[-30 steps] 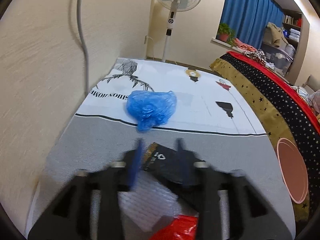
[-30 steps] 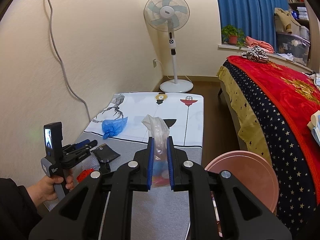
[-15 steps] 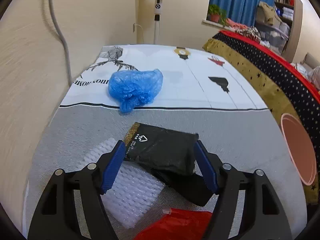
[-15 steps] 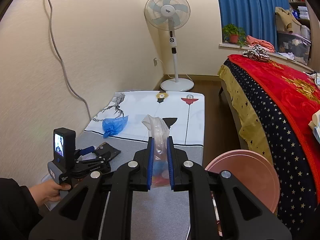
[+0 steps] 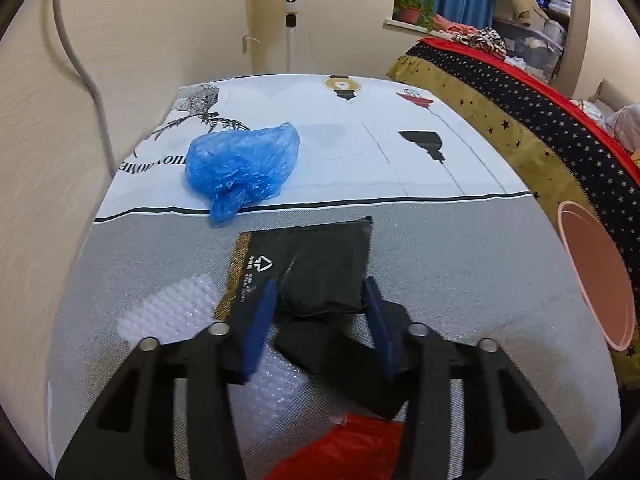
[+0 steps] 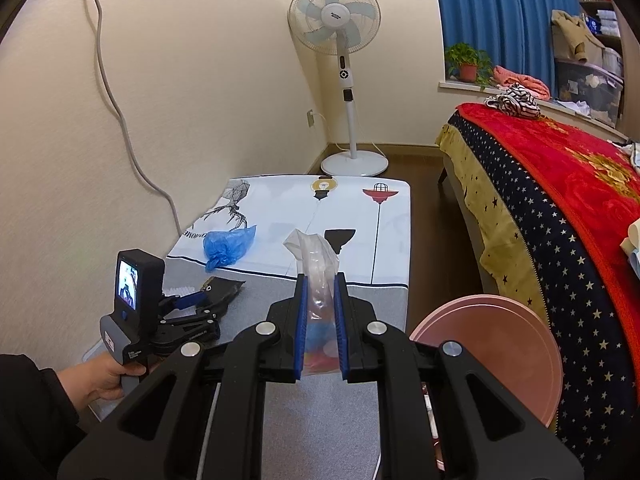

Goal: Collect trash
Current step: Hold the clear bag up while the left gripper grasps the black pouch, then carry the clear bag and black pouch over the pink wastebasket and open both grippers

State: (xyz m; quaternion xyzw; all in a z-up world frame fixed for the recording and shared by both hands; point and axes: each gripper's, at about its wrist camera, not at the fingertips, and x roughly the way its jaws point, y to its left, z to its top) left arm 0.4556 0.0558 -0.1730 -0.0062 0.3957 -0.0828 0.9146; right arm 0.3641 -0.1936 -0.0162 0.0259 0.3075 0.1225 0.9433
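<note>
A black pouch [image 5: 316, 256] with a gold edge lies on the grey cloth, on top of another black piece [image 5: 344, 356]. My left gripper [image 5: 318, 292] is closing its jaws on the pouch, and both blue pads touch its sides. Bubble wrap [image 5: 172, 312] and a red wrapper [image 5: 348, 448] lie beneath the fingers. Farther off sits a crumpled blue plastic bag [image 5: 244, 164]. In the right wrist view my right gripper [image 6: 320, 284] is shut on a clear plastic bag [image 6: 316, 256] with coloured bits inside. The left gripper [image 6: 200, 298] and the pouch [image 6: 224, 286] show there at the left.
The low table [image 6: 392, 208] stands against the wall under a printed cloth. A pink basin [image 6: 492, 352] leans at its right, beside the bed [image 6: 560, 184]. A standing fan [image 6: 340, 20] is behind. A grey cable [image 6: 120, 120] hangs down the wall. A hand [image 6: 108, 372] holds the left gripper.
My left gripper moved forward and down over the black pouch, opened wide around it, then narrowed onto its sides. The right gripper with the clear bag has not moved.
</note>
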